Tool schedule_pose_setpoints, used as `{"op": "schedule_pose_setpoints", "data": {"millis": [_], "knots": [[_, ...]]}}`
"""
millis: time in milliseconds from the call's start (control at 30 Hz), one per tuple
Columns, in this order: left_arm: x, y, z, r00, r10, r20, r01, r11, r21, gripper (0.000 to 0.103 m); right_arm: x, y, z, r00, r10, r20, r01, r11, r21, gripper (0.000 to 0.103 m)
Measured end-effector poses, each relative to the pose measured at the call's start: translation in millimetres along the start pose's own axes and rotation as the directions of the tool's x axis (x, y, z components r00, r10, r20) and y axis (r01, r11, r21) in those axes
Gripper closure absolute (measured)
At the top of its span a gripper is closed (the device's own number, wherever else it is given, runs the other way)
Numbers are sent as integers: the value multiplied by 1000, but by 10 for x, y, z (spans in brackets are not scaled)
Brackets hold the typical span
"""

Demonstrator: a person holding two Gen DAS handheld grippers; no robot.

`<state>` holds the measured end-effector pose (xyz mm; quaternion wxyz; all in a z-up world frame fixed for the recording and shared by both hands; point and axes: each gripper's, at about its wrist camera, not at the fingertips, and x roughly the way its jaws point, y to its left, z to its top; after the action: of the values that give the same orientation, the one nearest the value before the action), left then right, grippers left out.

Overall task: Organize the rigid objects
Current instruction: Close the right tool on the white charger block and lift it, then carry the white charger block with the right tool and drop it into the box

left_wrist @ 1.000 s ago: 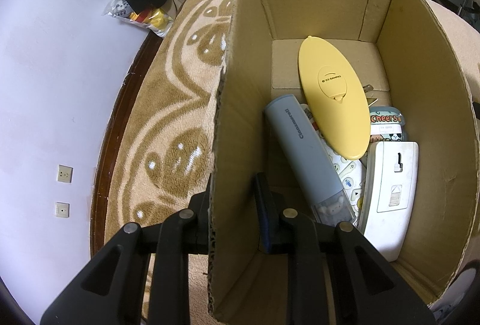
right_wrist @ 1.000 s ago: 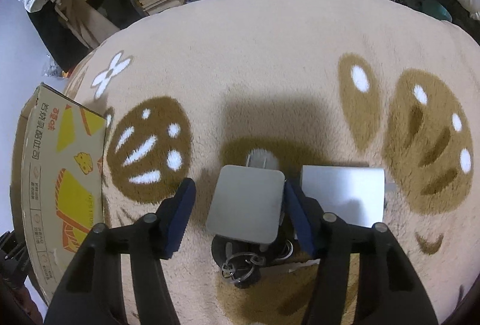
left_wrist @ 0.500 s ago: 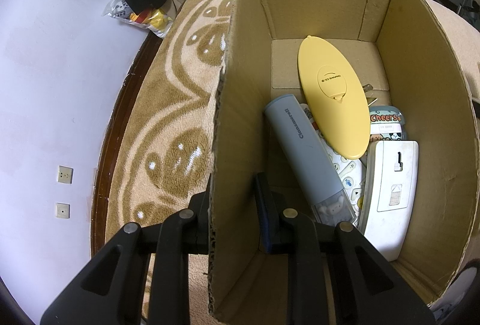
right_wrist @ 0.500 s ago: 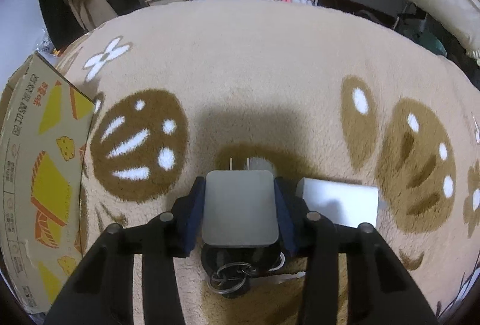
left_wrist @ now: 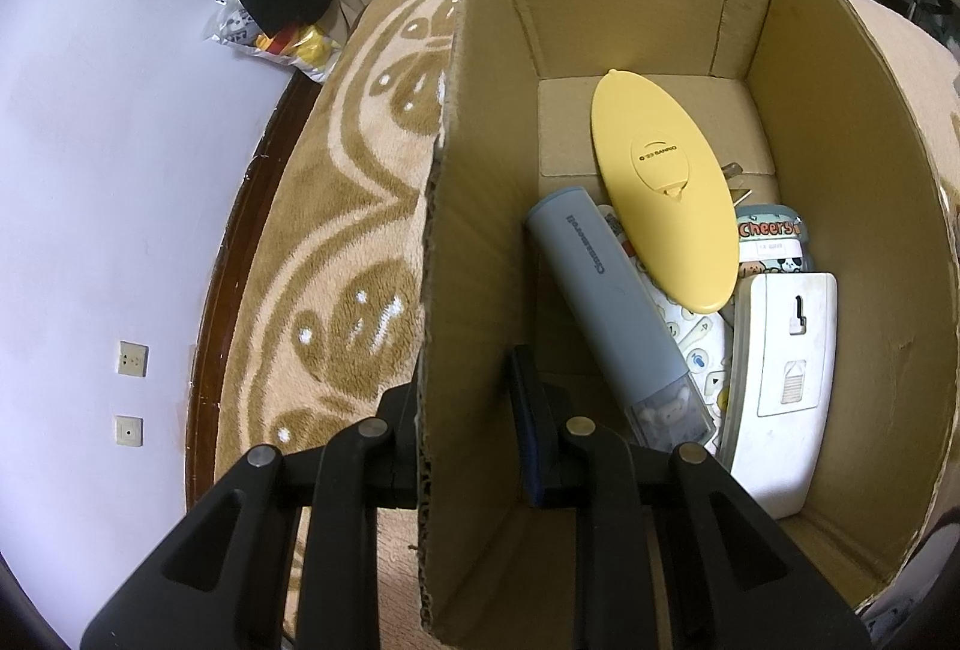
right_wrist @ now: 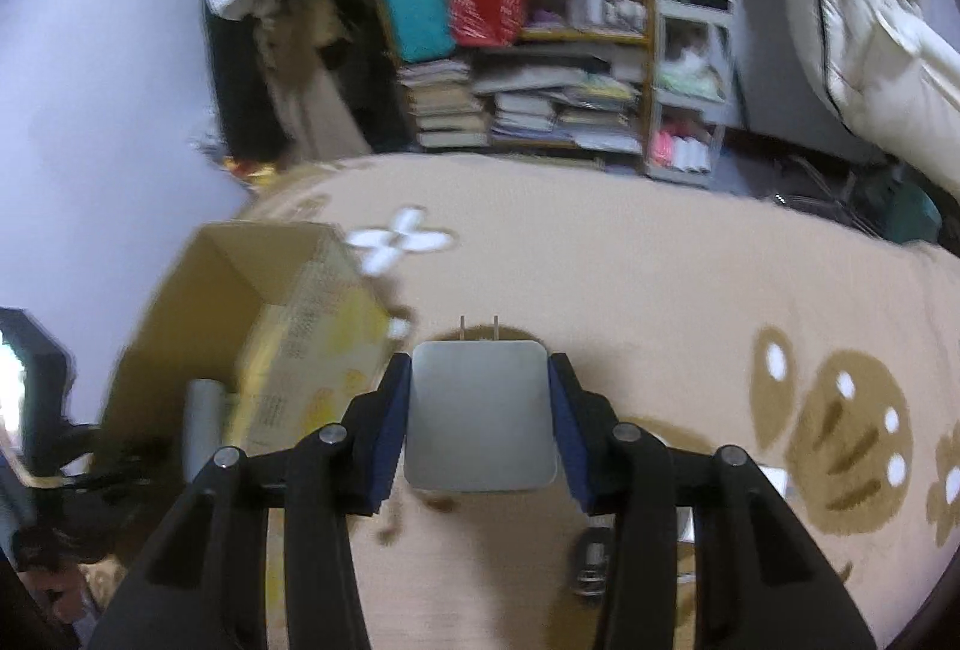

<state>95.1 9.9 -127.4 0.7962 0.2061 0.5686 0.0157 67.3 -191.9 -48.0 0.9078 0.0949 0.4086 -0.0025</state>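
Sorting was partly done at this reading. I had the left gripper (left_wrist: pixel 465 446) clamped on the near wall of the cardboard box (left_wrist: pixel 840 182), one finger outside and one inside, bracing it upright on the rug (left_wrist: pixel 336 242). Already inside the box: a grey tube (left_wrist: pixel 606 302) leaning along the left, a yellow oval case (left_wrist: pixel 663 191) lying across the pile, a white flat device (left_wrist: pixel 786 368) against the right wall, and a small printed packet (left_wrist: pixel 771 236) partly buried beneath them.

I had the right gripper (right_wrist: pixel 479 410) clenched on a grey square charger (right_wrist: pixel 479 413), prongs pointing forward, held clear of the rug with the box (right_wrist: pixel 240 302) off to its left. That view was motion-blurred, so fine detail was poor.

Left on the rug, as far as I could see: a bunch of keys (right_wrist: pixel 591 560) near the bottom of the right view, and a sliver of something white (right_wrist: pixel 774 479) behind the right finger; I could not tell what it was.

Judgement: four items boxed, one in hand, at least two to go.
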Motion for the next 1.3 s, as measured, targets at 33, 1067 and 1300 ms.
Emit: {"op": "schedule_pose_setpoints", "data": {"millis": [33,1067,1300], "knots": [[0,1,0,1000,0,0,0,1000,0,81,-43,107,11,1000,18,10,-18,1000,-23,56],[1,-3,13,1000,-2,-1,2,1000,0,81,17,994,-287,966,254,-55,-260,944,-205,56],[11,0,32,1000,-7,-2,7,1000,-5,81,28,958,-279,966,252,-49,-257,948,-188,55]]}}
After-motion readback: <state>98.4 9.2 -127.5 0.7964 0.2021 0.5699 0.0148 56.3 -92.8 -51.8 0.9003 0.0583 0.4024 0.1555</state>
